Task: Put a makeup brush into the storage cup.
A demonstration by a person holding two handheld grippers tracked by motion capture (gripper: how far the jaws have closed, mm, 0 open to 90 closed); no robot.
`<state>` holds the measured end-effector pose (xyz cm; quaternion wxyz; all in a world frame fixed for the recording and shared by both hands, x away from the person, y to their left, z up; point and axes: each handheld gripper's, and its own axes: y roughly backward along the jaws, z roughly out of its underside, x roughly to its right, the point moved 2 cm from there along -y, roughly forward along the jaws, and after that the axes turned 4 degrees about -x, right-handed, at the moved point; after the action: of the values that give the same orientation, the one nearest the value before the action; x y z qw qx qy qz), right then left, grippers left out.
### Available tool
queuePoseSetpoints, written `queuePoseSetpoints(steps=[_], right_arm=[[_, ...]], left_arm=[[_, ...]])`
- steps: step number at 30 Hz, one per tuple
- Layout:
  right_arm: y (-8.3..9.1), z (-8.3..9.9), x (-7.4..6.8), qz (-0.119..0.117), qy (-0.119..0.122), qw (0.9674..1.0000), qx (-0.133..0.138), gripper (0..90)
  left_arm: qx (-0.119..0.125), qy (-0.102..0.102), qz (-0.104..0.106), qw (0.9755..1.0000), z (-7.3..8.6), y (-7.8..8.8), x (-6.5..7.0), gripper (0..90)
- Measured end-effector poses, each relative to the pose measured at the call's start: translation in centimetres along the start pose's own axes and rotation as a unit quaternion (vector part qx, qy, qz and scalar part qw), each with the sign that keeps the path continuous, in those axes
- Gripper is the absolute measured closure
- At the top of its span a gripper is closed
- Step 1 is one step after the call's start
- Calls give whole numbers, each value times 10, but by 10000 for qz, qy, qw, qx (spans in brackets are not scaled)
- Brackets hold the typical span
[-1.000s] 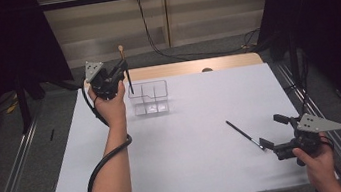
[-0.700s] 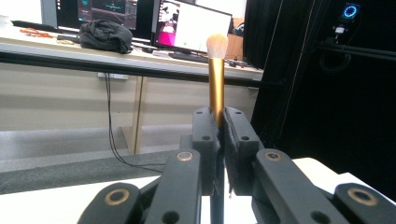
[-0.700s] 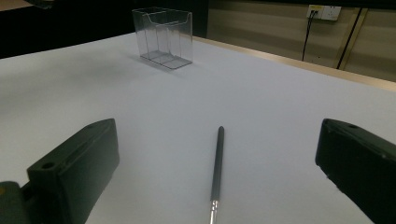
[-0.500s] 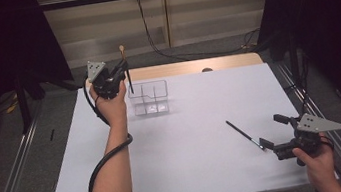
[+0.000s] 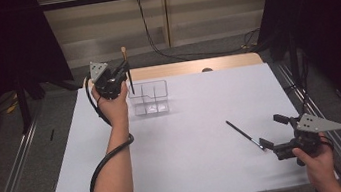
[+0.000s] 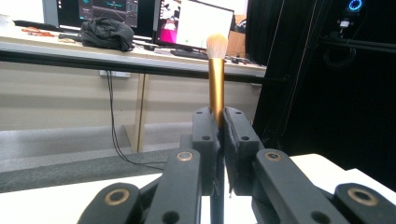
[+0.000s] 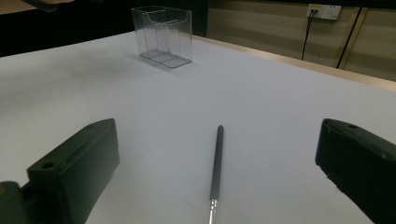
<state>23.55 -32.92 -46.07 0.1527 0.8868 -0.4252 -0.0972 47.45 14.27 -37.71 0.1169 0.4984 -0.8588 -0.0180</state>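
Left tongs [image 5: 123,77] pinch the brush [image 6: 216,79] upright just beside the clear holder [image 5: 149,98], not in yet; right tongs [image 5: 271,135] gape around a pen [image 7: 216,163] lying on the counter [image 5: 209,171]; looks barely half done; plenty of open room, but right hand's near the edge.

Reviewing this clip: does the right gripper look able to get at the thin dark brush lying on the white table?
Probably yes. The right gripper has its jaws wide open, and the thin dark brush lies flat on the bare white table just ahead, lined up between them, with nothing in the way.
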Motion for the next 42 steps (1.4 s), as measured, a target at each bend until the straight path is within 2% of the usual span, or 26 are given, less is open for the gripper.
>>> queuePoseSetpoints(steps=[22, 42], right_arm=[[0, 0, 0, 4, 2, 10000, -2, 0], [-1, 0, -1, -91, 21, 9999, 59, 0]], left_arm=[[-63, -145, -35, 9999, 7, -5, 1, 839], [-63, -30, -74, 9999, 16, -1, -2, 839]])
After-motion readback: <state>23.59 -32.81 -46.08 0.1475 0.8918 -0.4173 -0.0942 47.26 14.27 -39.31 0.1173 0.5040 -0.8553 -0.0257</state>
